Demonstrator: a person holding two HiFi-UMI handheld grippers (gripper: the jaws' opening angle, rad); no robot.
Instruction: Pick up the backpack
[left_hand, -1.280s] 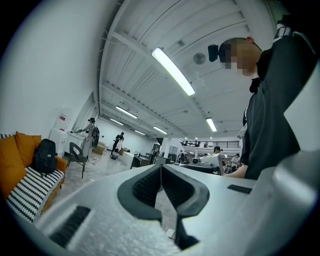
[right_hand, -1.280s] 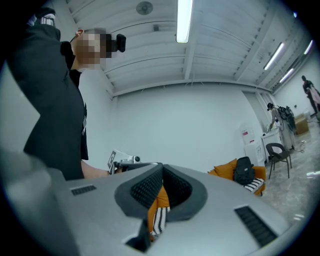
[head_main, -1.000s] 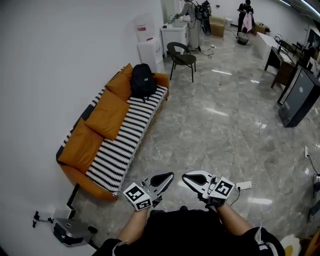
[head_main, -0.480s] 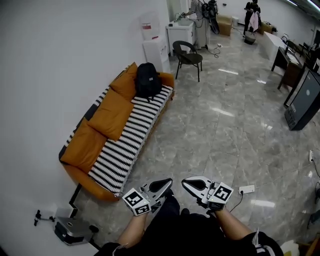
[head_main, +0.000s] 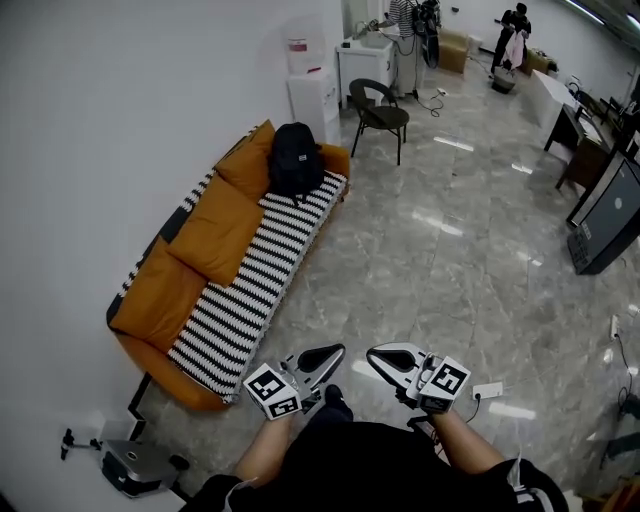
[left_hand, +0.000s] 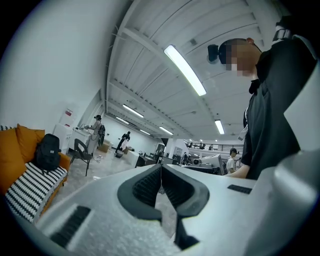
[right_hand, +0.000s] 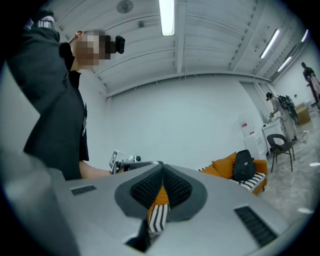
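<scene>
Both the left gripper (head_main: 328, 356) and right gripper (head_main: 380, 356) are clenched and empty, since the backpack (head_main: 296, 158) sits propped at the sofa's (head_main: 232, 305) far end, well apart.

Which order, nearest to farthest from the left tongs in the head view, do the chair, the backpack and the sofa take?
1. Sofa: along the left wall, its near end closest to the left tongs.
2. Backpack: on the sofa's far end.
3. Chair: past the sofa, farther down the room.
</scene>
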